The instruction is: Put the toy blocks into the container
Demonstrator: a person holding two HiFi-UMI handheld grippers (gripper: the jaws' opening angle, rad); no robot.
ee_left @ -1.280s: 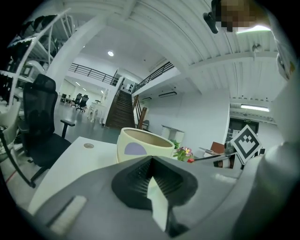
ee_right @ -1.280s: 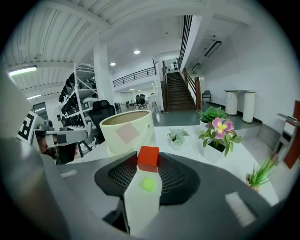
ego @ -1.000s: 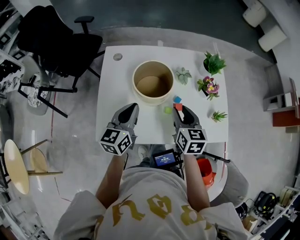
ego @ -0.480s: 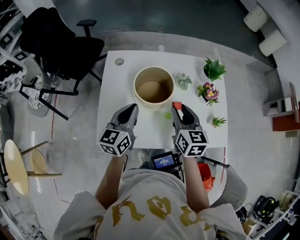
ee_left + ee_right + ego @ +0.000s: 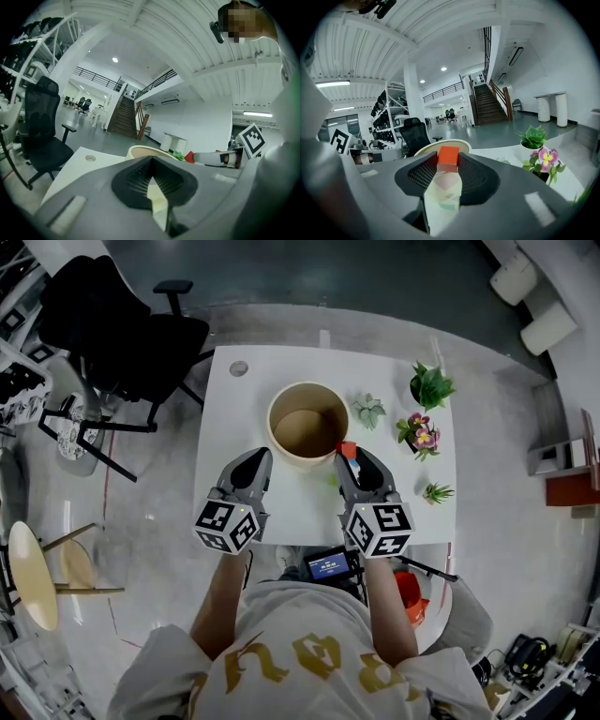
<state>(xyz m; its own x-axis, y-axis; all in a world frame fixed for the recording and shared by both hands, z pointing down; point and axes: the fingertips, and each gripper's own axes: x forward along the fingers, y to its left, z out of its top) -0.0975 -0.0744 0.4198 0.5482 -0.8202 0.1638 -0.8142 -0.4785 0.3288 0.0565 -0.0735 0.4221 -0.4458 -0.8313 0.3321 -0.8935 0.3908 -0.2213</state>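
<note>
the small red cube block (image 5: 448, 155) looks smooth, matt plastic, pinched by the ribbed black rubbery pads (image 5: 476, 176) of the matt grey plastic right gripper (image 5: 449, 164). at its eleven o'clock, the round cream container (image 5: 295, 457) has a dull, smooth wall. the white tabletop (image 5: 234, 418) is smooth and satin; the grey floor (image 5: 150, 512) is glossy.
</note>
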